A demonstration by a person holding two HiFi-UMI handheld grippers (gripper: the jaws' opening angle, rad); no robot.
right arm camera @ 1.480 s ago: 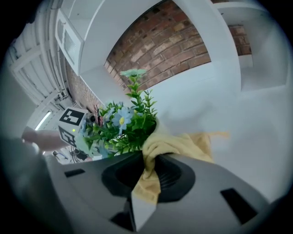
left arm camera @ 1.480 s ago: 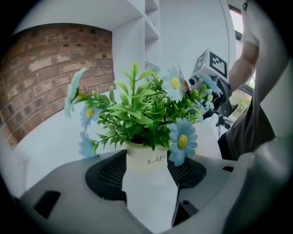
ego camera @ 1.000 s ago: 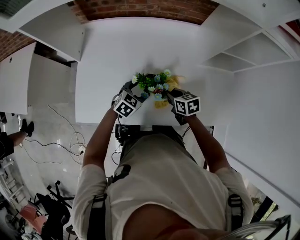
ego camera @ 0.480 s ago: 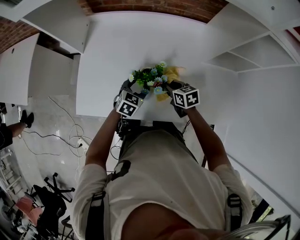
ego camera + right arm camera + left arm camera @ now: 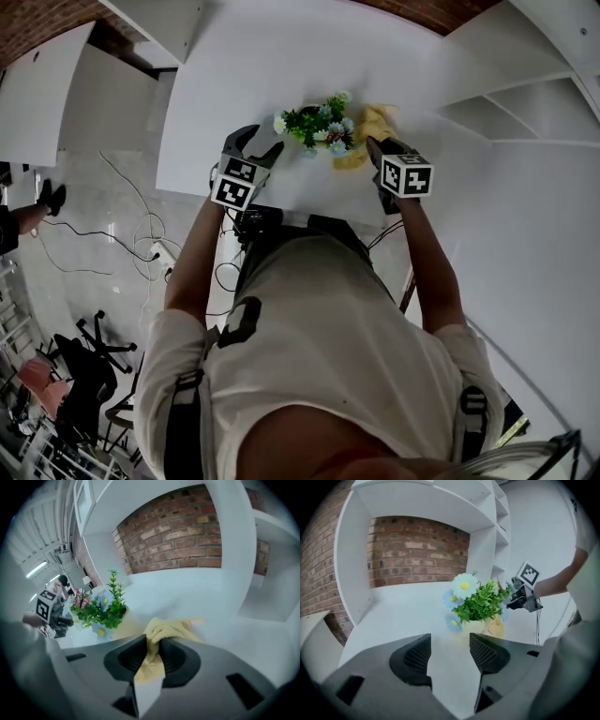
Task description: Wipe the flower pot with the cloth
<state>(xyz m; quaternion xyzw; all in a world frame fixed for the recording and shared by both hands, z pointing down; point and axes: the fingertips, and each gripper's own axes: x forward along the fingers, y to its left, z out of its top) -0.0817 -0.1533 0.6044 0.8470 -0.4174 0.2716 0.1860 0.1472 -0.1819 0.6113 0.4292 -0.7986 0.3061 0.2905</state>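
Observation:
A pale flower pot (image 5: 479, 626) with green leaves and blue and white flowers (image 5: 319, 124) stands on the white table (image 5: 244, 66). My left gripper (image 5: 261, 142) sits off the pot's left side, apart from it. It is open (image 5: 450, 645); its jaws have just been closing a little with nothing between them. My right gripper (image 5: 375, 146) is to the right of the pot, shut (image 5: 152, 651) on a yellow cloth (image 5: 168, 629). The cloth (image 5: 372, 124) bunches out past the jaws and lies beside the pot (image 5: 123, 626).
White shelf units (image 5: 525, 103) flank the table on the right, and another stands at the left (image 5: 56, 94). A brick wall (image 5: 417, 550) backs the alcove. The table's near edge (image 5: 281, 199) runs just under both grippers. Cables (image 5: 141, 244) lie on the floor.
My left gripper has drawn back to the left, away from the pot it was close against. The right gripper with the cloth has shifted slightly right.

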